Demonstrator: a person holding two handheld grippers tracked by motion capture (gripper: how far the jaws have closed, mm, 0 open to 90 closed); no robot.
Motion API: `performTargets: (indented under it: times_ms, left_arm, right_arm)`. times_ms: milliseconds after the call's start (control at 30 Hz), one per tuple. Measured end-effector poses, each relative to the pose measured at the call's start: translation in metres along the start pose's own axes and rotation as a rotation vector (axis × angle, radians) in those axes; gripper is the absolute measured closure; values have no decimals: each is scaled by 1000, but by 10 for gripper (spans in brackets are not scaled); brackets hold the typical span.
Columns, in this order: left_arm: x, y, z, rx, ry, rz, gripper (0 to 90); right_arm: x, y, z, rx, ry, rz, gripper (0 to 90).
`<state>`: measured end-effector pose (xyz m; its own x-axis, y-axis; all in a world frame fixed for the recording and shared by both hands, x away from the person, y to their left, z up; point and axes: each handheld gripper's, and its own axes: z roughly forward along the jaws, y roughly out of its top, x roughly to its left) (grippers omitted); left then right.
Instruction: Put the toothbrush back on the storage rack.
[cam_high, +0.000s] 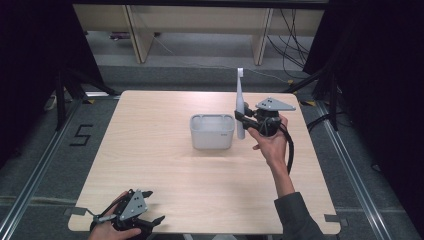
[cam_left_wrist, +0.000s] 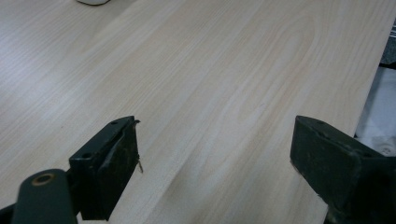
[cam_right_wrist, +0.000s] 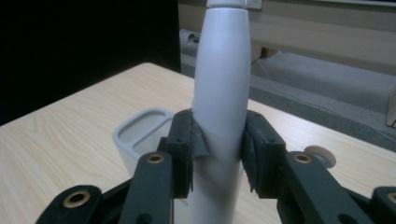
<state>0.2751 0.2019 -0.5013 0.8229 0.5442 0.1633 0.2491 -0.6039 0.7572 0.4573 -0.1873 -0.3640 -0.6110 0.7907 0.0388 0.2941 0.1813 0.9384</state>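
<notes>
A pale wood-grain table (cam_high: 165, 165) is standing on a grey floor between black curtains, with wooden furniture legs and cables lying behind it. The right gripper (cam_high: 241, 119), held in the person's right hand (cam_high: 272, 145), is clamping the lower body of a white electric toothbrush (cam_high: 240, 102); its jaws are pressing on both sides of the handle (cam_right_wrist: 220, 107), which is standing upright, brush head topmost, just beside the right wall of a white rectangular plastic container (cam_high: 212, 132) sitting near the table's centre. The left gripper (cam_high: 150, 206) is resting at the near left edge, its jaws standing wide apart over bare wood (cam_left_wrist: 210, 93), holding nothing.
</notes>
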Motion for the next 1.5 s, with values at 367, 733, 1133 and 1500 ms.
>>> performTargets:
  times_ms: [367, 733, 1133, 1500]
  left_arm:
    - [0, 0, 0, 1, -13, -6, 148]
    - [0, 0, -1, 0, -12, -6, 148]
    - [0, 0, -1, -5, -9, -7, 148]
    - [0, 0, -1, -1, -1, 0, 148]
  right_arm:
    - [2, 10, 14, -16, 2, 5, 666]
    - [2, 17, 32, -13, -16, 47, 665]
    - [-4, 14, 52, -19, -37, 64, 665]
    - [-7, 4, 64, -6, -37, 105, 664]
